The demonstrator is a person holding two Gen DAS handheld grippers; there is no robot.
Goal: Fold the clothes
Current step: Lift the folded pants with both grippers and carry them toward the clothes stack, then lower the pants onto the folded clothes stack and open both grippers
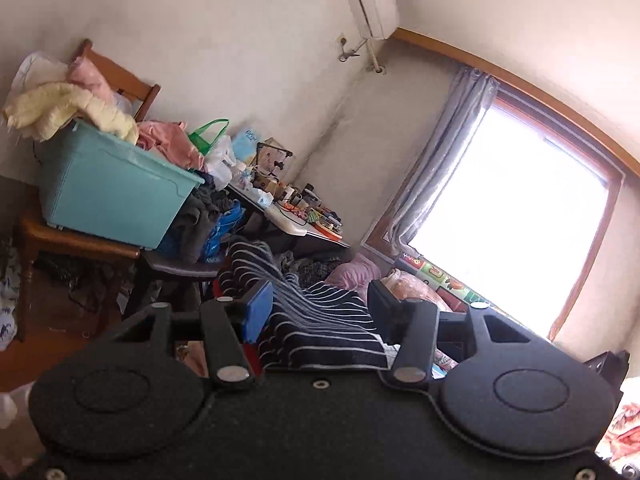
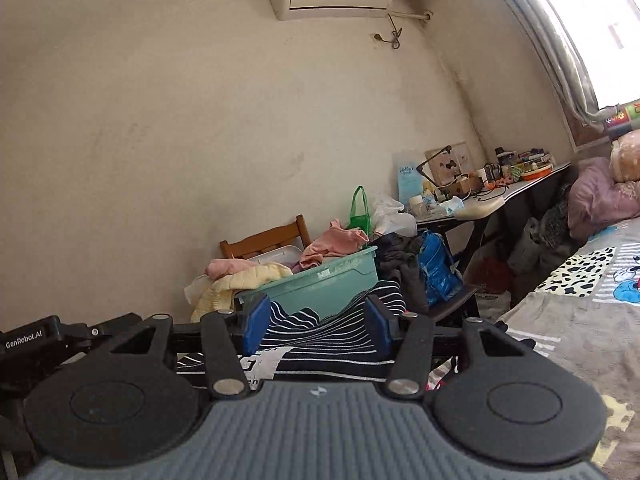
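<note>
Two hand-held grippers are raised in a cluttered bedroom, and a dark navy garment with thin white stripes (image 1: 320,320) drapes across both. The left gripper (image 1: 324,300) has its jaws spread wide, and the striped cloth lies loosely in the gap between the blue-padded finger (image 1: 260,308) and the black one, trailing forward and away; whether any fabric is pinched cannot be told. The right gripper (image 2: 320,320) is also wide, its two blue pads (image 2: 256,322) standing on either side of the same striped cloth, which sags between them and shows a white printed patch near the gripper body. Ahead of the right gripper, just beyond the cloth, a teal plastic bin (image 2: 328,284) heaped with pink and yellow clothes sits on a wooden chair (image 2: 264,240). Further ahead and to the right stands a crowded desk (image 2: 520,188), with a bed's patterned cover (image 2: 580,300) at far right.
</note>
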